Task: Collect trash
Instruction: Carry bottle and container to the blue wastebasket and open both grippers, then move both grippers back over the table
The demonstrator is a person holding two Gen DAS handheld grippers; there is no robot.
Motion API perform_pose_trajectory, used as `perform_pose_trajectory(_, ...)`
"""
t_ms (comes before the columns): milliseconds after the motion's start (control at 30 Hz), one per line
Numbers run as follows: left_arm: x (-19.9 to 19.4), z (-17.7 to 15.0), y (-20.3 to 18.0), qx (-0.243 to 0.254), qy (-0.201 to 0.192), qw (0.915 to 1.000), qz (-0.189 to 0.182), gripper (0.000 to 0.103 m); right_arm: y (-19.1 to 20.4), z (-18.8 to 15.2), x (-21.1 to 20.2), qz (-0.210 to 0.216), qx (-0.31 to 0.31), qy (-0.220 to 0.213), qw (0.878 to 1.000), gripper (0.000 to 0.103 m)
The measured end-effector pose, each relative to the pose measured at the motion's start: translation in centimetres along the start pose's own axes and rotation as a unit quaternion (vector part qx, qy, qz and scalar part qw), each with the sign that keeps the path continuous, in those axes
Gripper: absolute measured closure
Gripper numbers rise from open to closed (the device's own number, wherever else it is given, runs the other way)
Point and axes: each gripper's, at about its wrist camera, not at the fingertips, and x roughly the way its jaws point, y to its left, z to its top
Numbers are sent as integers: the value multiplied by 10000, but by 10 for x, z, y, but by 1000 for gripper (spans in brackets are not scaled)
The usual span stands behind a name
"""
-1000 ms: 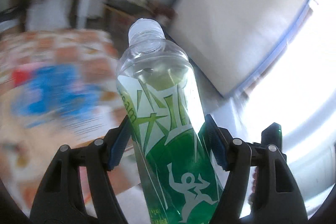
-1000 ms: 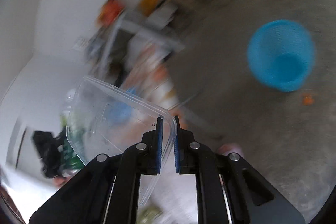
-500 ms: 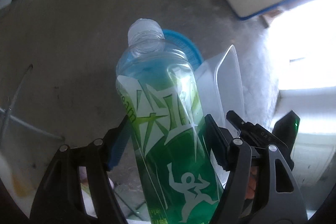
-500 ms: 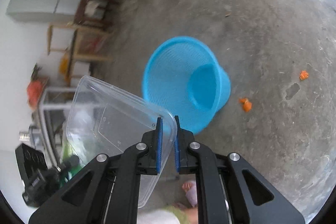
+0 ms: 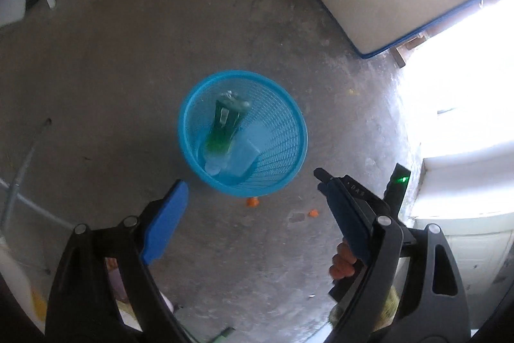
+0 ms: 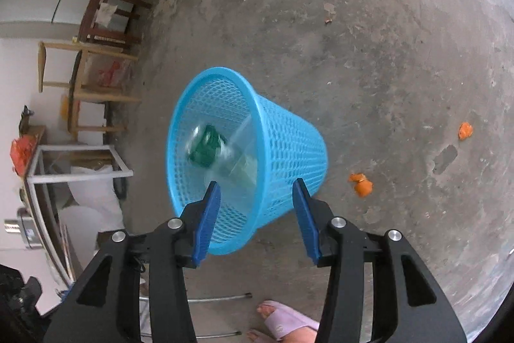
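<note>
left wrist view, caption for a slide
Bottle and clear tub in the blue basket, left gripper opening above.

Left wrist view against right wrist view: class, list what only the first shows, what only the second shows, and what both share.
Only the left wrist view shows the bright doorway, the other hand's fingers and the right tongs from the side. Only the right wrist view shows the wooden chairs, the white metal frame and a foot in a lilac slipper. Both show the blue basket holding the green bottle and clear container, plus orange scraps on the floor.
</note>
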Motion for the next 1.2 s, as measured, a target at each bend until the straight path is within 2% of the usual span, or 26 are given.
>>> perform_pose_trajectory(167, -30, -20, 3, 151, -144, 9997, -107, 19, -1, -9, -20, -84, -314, -136, 9994, 57)
perform_pose_trajectory(333, -89, -57, 4, 445, -672, 9967, -88, 19, 11, -29, -68, 33, -862, -354, 9956, 57)
perform_pose_trajectory(367, -102, -68, 5, 493, -803, 9955, -82, 19, 15, -35, -79, 66, -984, -408, 9943, 55)
perform_pose_trajectory(400, -113, -77, 5, 543, -905, 9944, -62, 19, 18, -41, -90, 88, -1112, -477, 9926, 47)
perform_pose_trajectory(500, -146, -112, 8, 699, -1247, 9897, 15, 19, 33, -64, -121, 28, -1555, -742, 9851, 34)
perform_pose_trajectory(633, -189, -170, 28, 735, -1778, 9810, 263, 19, 65, -95, -145, -241, -2255, -889, 9699, 25)
perform_pose_trajectory(700, -207, -193, 41, 591, -2020, 9767, 418, 19, 89, -113, -154, -375, -2740, -970, 9561, 19)
perform_pose_trajectory(767, -224, -219, 60, 441, -2276, 9707, 625, 19, 120, -136, -162, -481, -3304, -1133, 9358, 16)
perform_pose_trajectory(833, -239, -243, 81, 303, -2446, 9658, 800, 19, 152, -161, -169, -466, -3826, -1343, 9129, 8)
perform_pose_trajectory(900, -254, -267, 98, 158, -2608, 9606, 943, 19, 181, -188, -175, -449, -4302, -1543, 8883, 7)
perform_pose_trajectory(933, -261, -280, 109, 55, -2712, 9572, 1005, 19, 198, -205, -177, -417, -4602, -1639, 8716, 7)
perform_pose_trajectory(967, -269, -293, 121, -45, -2800, 9541, 1065, 19, 213, -223, -178, -355, -4888, -1695, 8551, 7)
perform_pose_trajectory(1067, -284, -328, 150, -435, -3118, 9419, 1173, 19, 249, -269, -181, -32, -5469, -1695, 8199, 7)
perform_pose_trajectory(1200, -294, -364, 190, -961, -3298, 9318, 1174, 19, 287, -324, -186, 434, -5945, -1444, 7898, 7)
